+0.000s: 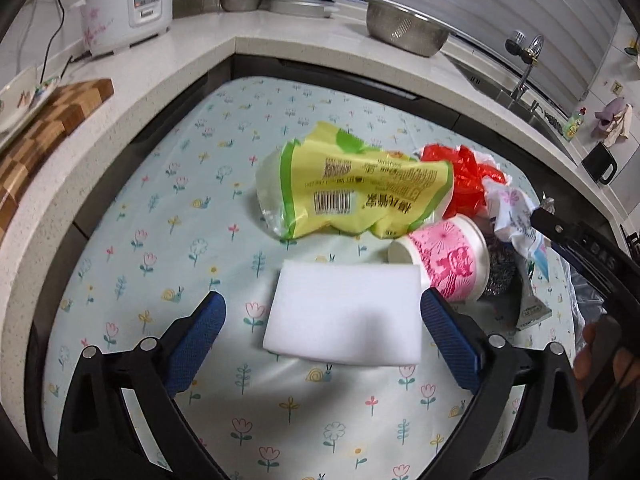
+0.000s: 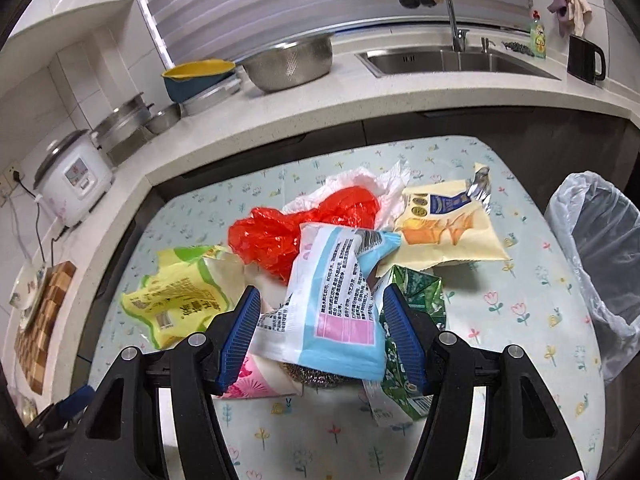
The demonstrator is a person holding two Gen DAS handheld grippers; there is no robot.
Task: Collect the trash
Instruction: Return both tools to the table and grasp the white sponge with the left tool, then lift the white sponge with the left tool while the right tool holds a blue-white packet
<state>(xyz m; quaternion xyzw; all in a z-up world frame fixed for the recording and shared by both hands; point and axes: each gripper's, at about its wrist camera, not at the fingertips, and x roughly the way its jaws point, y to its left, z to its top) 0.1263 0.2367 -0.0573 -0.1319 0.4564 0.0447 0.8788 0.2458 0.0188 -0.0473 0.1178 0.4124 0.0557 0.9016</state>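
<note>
My left gripper [image 1: 322, 308] is open, its blue pads on either side of a white sponge block [image 1: 344, 312] on the flowered tablecloth [image 1: 160, 240]. Beyond it lie a yellow-green wrapper [image 1: 352, 192], a pink paper cup [image 1: 452, 260] on its side, a steel scourer [image 1: 498, 272] and a red plastic bag [image 1: 464, 180]. My right gripper [image 2: 320, 312] is open around a blue-white-pink packet [image 2: 336, 300] that lies on the scourer [image 2: 316, 376]. A green wrapper [image 2: 416, 300], a cream snack bag [image 2: 448, 232], the red bag [image 2: 288, 232] and the yellow-green wrapper [image 2: 180, 296] surround it.
A bin lined with clear plastic [image 2: 596, 256] stands at the table's right edge. The L-shaped counter [image 2: 320, 108] behind holds a rice cooker [image 1: 124, 4], a colander [image 2: 288, 64], a sink [image 2: 452, 60] and a chequered cutting board [image 1: 44, 132].
</note>
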